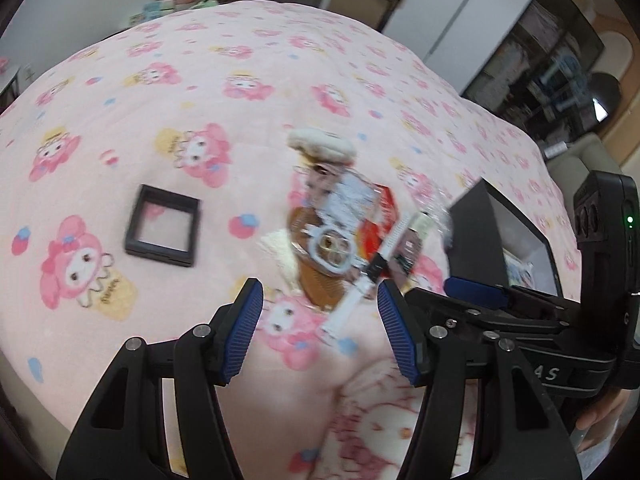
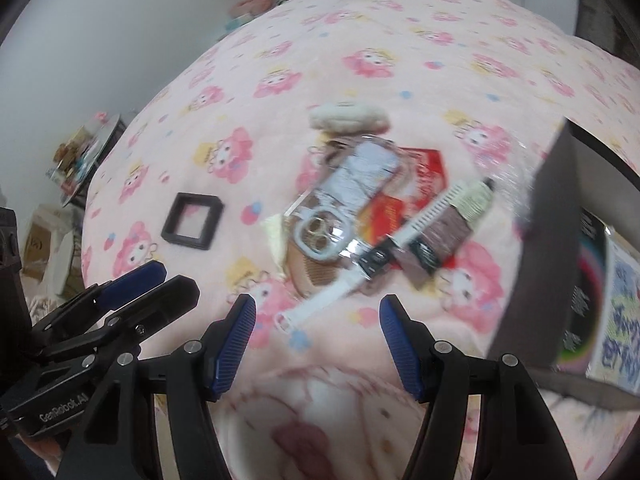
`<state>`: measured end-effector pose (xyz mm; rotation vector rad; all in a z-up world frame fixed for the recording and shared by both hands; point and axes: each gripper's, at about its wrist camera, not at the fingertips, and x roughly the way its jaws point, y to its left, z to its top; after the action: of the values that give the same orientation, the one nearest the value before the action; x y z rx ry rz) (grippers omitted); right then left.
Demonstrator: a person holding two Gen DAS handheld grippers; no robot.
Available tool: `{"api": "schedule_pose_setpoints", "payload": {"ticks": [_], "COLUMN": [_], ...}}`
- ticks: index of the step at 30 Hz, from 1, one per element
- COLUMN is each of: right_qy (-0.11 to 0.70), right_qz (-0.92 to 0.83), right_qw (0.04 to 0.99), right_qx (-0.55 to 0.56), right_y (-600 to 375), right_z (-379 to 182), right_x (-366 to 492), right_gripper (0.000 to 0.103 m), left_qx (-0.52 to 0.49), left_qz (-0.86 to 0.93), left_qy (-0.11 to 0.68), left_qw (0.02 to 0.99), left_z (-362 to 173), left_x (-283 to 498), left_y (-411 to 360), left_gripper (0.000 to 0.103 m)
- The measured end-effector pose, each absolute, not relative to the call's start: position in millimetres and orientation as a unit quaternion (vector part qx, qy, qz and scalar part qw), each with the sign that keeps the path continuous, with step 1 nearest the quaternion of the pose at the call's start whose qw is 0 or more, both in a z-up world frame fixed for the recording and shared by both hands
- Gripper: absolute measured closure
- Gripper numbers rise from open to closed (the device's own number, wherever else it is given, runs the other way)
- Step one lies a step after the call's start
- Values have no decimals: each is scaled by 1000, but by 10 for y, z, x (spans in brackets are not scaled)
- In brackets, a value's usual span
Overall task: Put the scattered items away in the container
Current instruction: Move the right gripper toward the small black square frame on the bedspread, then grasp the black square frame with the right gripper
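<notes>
Clutter [image 1: 340, 232] lies beside container [image 1: 476, 232] on blanket [image 1: 160, 92].

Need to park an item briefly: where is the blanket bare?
Bare between the frame and the pile, and beyond the pile. Crowded from the pile to the container on its right.

A bed spread with a pink blanket [image 1: 224, 80] printed with cartoon rabbits fills the room's middle. Beyond the bed's far edge stands a plain white wall [image 2: 132, 40]. To the right of the bed rise white cabinet panels [image 1: 472, 20] and dark open shelves [image 1: 532, 64] packed with small things. Left of the bed, a cluttered side table [image 2: 86, 152] stands above cardboard boxes [image 2: 38, 244].
</notes>
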<state>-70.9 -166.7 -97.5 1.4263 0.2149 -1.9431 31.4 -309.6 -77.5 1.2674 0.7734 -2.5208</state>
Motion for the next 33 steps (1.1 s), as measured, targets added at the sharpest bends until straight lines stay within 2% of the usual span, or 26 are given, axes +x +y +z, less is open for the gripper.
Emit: {"api": "schedule_pose_setpoints", "payload": {"ticks": [5, 13, 14, 15, 18, 25, 28, 30, 32, 33], "right_qy": [96, 78, 78, 77, 81, 48, 71, 84, 87, 83], "right_qz": [-739, -689, -683, -678, -667, -650, -650, -652, -652, -648], "right_qw": [360, 399, 401, 402, 402, 417, 411, 414, 420, 425], "right_qx": [561, 601, 605, 610, 622, 634, 635, 630, 626, 626], "right_y": [-1907, -2525, -2637, -2734, -3033, -3298, -3384, -3427, -3449, -3452], "right_z": [-1055, -1238, -1293, -1348, -1578, -2062, -2149, -2159, -2149, -2142], "right_x": [-774, -842, -848, -856, -847, -888, -914, -884, -858, -849], "right_gripper": [41, 41, 41, 41, 41, 43, 43, 47, 59, 61], "left_qx": [429, 405, 402, 399, 402, 408, 423, 434, 438, 437], "left_qz": [-843, -802, -801, -801, -797, -794, -793, -788, -782, -780], "left_qy": [287, 336, 337, 337, 350, 357, 345, 345, 364, 375], "left_qw": [152, 283, 288, 291, 284, 273, 270, 268, 254, 244], "left_z": [-955, -1316, -1338, -1374, -1505, -1675, -1735, -1809, -1861, -1861], "left_x": [381, 580, 577, 570, 522, 414, 300, 243, 228, 230], "left_y": [-3453, -4223, -4278, -4336, -4436, -4550, -4581, -4584, -4594, -4584], "left_gripper": [43, 44, 48, 55, 59, 61, 61, 61, 68, 74]}}
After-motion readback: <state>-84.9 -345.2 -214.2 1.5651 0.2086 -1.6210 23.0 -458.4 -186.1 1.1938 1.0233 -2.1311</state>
